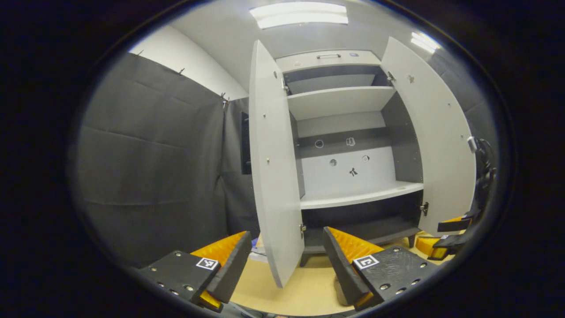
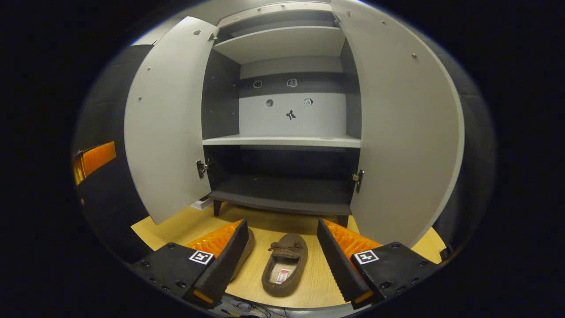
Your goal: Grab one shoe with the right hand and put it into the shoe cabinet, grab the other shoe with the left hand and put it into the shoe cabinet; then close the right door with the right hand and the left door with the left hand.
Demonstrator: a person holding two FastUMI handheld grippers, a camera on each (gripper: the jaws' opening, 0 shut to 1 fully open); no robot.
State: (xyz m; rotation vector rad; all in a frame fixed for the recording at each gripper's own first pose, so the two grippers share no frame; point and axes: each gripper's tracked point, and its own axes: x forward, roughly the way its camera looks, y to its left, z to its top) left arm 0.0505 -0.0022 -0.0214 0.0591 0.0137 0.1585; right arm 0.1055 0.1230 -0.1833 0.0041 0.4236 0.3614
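A brown slipper [image 2: 284, 265] lies on the wooden floor [image 2: 176, 227] in front of the shoe cabinet [image 2: 282, 194], toe towards it. My right gripper [image 2: 282, 227] hangs open just above the slipper, a finger on either side and apart from it. The second brown shoe [image 2: 248, 247] peeks out from behind the left finger, mostly hidden. My left gripper [image 1: 287, 238] is open with nothing in it, facing the edge of the left door [image 1: 269, 168]. Both the left door [image 2: 165, 119] and the right door [image 2: 401, 132] stand wide open. In the left gripper view the right gripper [image 1: 450, 236] is at the right edge.
The cabinet has a dark bottom shelf [image 2: 282, 187], a white middle shelf [image 2: 282, 141] and an upper shelf [image 2: 282, 42], all bare. Black cloth walls [image 1: 150, 168] enclose the booth. The open right door [image 1: 437, 145] juts out towards me.
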